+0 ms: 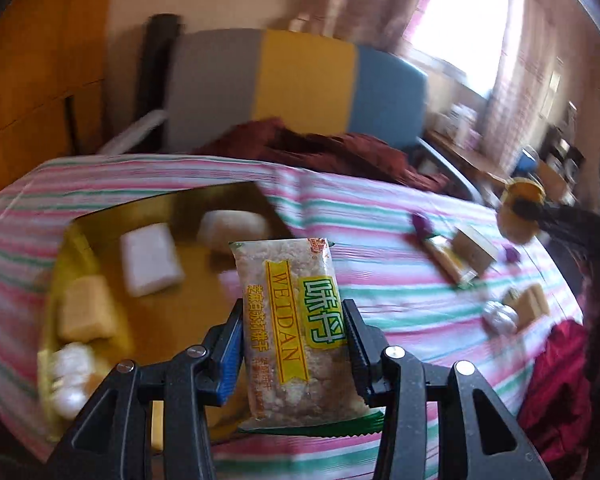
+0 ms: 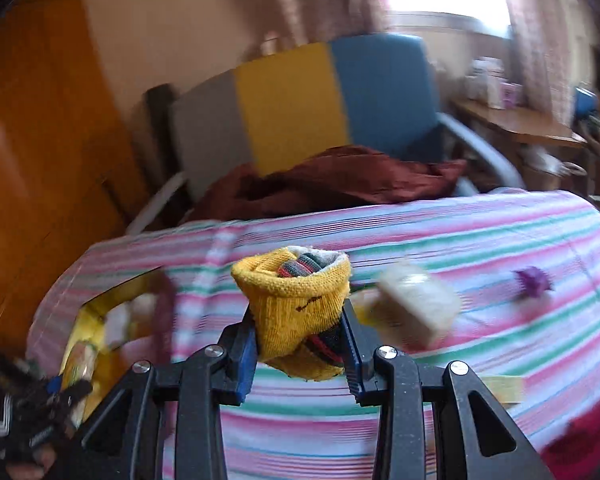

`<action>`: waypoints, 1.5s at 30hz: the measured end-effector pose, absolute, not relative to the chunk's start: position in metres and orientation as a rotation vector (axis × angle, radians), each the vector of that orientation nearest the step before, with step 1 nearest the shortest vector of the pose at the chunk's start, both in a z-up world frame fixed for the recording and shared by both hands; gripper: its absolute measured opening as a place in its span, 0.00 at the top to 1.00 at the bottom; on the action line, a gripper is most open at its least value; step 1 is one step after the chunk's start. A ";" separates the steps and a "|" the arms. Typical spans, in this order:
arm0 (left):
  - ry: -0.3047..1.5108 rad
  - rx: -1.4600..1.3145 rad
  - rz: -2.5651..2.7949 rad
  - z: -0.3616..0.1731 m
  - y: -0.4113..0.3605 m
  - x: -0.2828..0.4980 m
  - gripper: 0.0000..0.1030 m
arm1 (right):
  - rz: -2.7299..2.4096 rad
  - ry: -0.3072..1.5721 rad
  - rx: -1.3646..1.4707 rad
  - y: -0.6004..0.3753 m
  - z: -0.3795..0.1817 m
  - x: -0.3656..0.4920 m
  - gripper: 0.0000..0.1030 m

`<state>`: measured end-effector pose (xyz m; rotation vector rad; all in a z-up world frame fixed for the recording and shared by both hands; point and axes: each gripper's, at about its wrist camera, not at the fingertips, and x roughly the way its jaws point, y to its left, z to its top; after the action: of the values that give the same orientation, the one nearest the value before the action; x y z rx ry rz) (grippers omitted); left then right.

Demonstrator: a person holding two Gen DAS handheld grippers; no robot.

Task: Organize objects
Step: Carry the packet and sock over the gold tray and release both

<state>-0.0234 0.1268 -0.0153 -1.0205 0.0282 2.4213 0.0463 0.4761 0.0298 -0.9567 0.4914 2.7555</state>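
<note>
My left gripper (image 1: 294, 322) is shut on a clear snack packet (image 1: 296, 332) with a yellow WEIDAN label, held upright above the striped table, just right of a yellow box (image 1: 80, 240). The box holds several wrapped snacks, among them a white one (image 1: 150, 258) and a tan one (image 1: 86, 314). My right gripper (image 2: 298, 328) is shut on a rolled yellow sock (image 2: 296, 304), held above the table. The right gripper with the sock also shows in the left wrist view (image 1: 520, 212) at the far right. The yellow box shows at the left of the right wrist view (image 2: 88, 320).
Loose items lie on the striped cloth (image 1: 380, 280): a tan snack pack (image 2: 416, 308), a purple object (image 2: 534, 280), a boxed snack (image 1: 474, 248), a foil-wrapped piece (image 1: 500, 316). A grey, yellow and blue chair (image 1: 300, 80) with a dark red cloth (image 1: 320, 148) stands behind the table.
</note>
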 end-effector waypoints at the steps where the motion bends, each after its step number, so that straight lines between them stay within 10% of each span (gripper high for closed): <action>1: -0.002 -1.035 2.447 -0.016 0.113 -0.027 0.56 | 2.795 0.496 -0.979 0.461 0.031 0.041 0.65; 22: -0.320 -1.093 2.679 -0.028 -0.036 -0.033 0.56 | 3.094 0.426 -1.710 0.209 -0.023 -0.100 0.64; 24: -0.313 -1.104 2.671 -0.031 -0.035 -0.033 0.56 | 3.107 0.501 -1.708 0.195 -0.017 -0.124 0.58; 28: -0.303 -1.121 2.652 -0.036 -0.033 -0.035 0.56 | 3.123 0.685 -1.625 0.191 -0.001 -0.159 0.16; 45: -0.108 -1.119 2.561 -0.037 0.029 -0.087 0.53 | 2.998 0.640 -1.424 0.269 -0.002 -0.083 0.03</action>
<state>-0.0868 0.0293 -0.0369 -1.1192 -0.1084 2.5613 -0.0830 0.2690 -0.0015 -1.4243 0.6404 2.9979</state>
